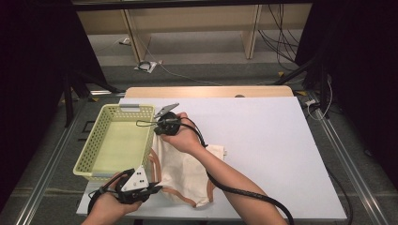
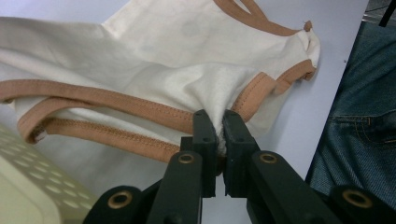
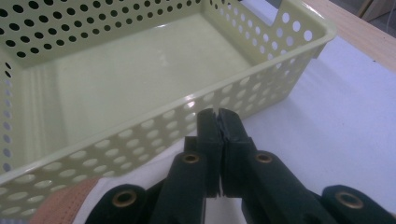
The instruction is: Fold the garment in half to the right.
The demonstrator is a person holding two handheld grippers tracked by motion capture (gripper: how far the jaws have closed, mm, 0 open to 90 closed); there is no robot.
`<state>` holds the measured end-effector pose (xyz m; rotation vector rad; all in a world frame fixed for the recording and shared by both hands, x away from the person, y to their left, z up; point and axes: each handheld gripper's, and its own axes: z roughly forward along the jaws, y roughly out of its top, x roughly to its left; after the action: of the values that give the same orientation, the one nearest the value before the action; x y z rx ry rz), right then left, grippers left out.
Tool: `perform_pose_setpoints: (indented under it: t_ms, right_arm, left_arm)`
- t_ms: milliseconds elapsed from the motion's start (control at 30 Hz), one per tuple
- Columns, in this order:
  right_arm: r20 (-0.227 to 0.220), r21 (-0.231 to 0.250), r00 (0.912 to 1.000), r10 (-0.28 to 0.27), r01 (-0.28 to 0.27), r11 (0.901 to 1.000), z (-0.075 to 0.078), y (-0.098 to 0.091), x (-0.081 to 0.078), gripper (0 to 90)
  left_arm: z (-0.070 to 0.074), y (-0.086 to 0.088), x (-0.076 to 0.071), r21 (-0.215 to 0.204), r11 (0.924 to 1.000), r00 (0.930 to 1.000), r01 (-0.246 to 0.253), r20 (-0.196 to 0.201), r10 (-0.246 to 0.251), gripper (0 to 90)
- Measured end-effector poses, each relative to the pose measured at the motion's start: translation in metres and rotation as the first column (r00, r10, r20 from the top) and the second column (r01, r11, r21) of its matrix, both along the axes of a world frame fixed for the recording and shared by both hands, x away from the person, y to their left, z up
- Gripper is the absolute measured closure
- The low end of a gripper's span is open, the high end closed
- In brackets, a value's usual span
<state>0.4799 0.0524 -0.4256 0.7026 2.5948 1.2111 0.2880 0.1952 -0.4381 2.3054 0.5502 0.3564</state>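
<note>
A cream cloth bag [image 1: 187, 171] with tan webbing straps [image 2: 107, 105] lies crumpled on the white worktop [image 1: 272, 150], just beside the near right corner of a pale yellow perforated basket [image 1: 94, 145], whose inside is bare. The left tongs [image 2: 219, 126] are clamped on a pinch of the bag's cream cloth, right next to the tan trim at its near edge. The right tongs [image 3: 218, 122] are pressed together at the bag's far edge, close against the basket's long right wall; a sliver of cream cloth and tan strap shows beneath them, but whether they grip it cannot be told from the right gripper view.

The step in hand looks like lifting the bag over into the basket. To do it well, both grips should be sure before rising, and both hands should lift together, so the cloth hangs taut between them. It should clear the basket's rim with the loose straps gathered, since a dangling strap could catch on the wall.

The bag is thin and soft, with stitched tan binding along its opening and long looped handles. It will sag and fold wherever it is unsupported
</note>
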Motion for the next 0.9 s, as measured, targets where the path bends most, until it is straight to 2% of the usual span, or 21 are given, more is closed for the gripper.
perform_pose_setpoints:
  t_ms: [133, 300, 400, 900]
  right_arm:
    - [-0.006, 0.006, 0.9999, -0.008, 0.008, 1.0000, 0.000, -0.003, -0.002, 89.1]
    - [0.010, 0.023, 0.9998, -0.014, 0.014, 0.9996, 0.002, -0.009, -0.003, 89.1]
    - [0.018, 0.028, 0.9996, -0.020, 0.020, 0.9994, 0.004, -0.014, -0.003, 89.1]
    - [0.024, 0.047, 0.9987, -0.045, 0.044, 0.9979, 0.007, -0.030, -0.004, 89.1]
  left_arm:
    - [0.001, -0.002, -0.001, -0.007, 1.0000, 0.9999, 0.005, 0.009, -0.005, 85.3]
    - [0.002, -0.004, -0.001, -0.022, 0.9996, 0.9993, 0.019, 0.034, -0.019, 85.3]
    - [0.002, -0.004, -0.001, -0.016, 0.9996, 0.9987, 0.025, 0.046, -0.024, 85.3]
    - [0.005, -0.017, 0.000, -0.020, 0.9986, 0.9967, 0.049, 0.066, -0.047, 85.3]
